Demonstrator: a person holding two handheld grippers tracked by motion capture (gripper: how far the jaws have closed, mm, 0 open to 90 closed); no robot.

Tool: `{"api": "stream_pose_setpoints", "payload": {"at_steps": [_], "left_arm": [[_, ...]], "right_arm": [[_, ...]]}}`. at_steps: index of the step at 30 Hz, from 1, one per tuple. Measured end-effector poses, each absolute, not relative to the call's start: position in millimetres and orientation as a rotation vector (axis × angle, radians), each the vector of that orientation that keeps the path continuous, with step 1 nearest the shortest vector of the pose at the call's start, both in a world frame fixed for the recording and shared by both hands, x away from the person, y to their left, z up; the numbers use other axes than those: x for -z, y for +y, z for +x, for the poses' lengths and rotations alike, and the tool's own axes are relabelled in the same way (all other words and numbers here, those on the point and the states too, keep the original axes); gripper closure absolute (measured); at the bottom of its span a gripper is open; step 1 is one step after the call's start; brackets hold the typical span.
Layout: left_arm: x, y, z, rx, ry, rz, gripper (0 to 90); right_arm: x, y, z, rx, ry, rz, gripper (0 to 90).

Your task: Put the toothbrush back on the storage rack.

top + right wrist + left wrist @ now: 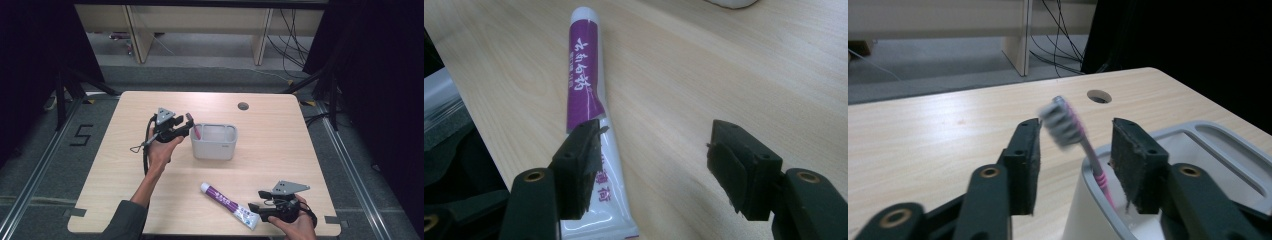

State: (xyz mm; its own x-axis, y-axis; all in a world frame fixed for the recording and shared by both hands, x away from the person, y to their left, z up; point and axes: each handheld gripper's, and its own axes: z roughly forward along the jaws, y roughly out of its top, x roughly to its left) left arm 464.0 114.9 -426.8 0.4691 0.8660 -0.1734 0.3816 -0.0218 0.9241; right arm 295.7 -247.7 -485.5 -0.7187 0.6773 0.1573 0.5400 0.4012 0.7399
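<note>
A pink toothbrush [1068,127] leans bristles-up in the end compartment of a grey plastic holder [215,148] at mid-table. My left gripper [1075,160] is open at the holder's left end, its jaws either side of the brush without touching it. In the high view that left gripper [189,125] hovers just above the holder's rim. A white and purple toothpaste tube [230,204] lies flat near the front edge. My right gripper [656,165] is open at the tube's flat tail. Its left jaw overlaps the toothpaste tube [583,80] and bare table lies between the jaws.
A round cable hole [243,106] sits in the table behind the holder. My right gripper [256,210] is close to the table's front edge. Beyond the far edge are floor, wooden furniture legs and loose cables.
</note>
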Motion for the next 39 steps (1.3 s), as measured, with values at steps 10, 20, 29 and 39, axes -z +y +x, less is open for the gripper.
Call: {"api": "stream_pose_setpoints", "payload": {"at_steps": [10, 20, 29, 39], "left_arm": [[419.9, 122.9, 441.6, -0.502, 1.101, 1.689, 42.1], [418.7, 135.6, 428.6, -0.493, 1.093, 1.693, 42.1], [422.5, 143.1, 416.5, -0.486, 1.083, 1.694, 41.0], [426.5, 156.5, 401.6, -0.48, 1.086, 1.678, 40.8]], "right_arm": [[485.3, -247.2, 295.4, -1.213, 2.485, 1.094, 38.9], [485.7, -246.1, 295.5, -1.216, 2.491, 1.086, 39.0], [485.1, -246.9, 295.2, -1.216, 2.485, 1.092, 39.0], [485.4, -247.3, 295.6, -1.218, 2.48, 1.096, 39.1]]}}
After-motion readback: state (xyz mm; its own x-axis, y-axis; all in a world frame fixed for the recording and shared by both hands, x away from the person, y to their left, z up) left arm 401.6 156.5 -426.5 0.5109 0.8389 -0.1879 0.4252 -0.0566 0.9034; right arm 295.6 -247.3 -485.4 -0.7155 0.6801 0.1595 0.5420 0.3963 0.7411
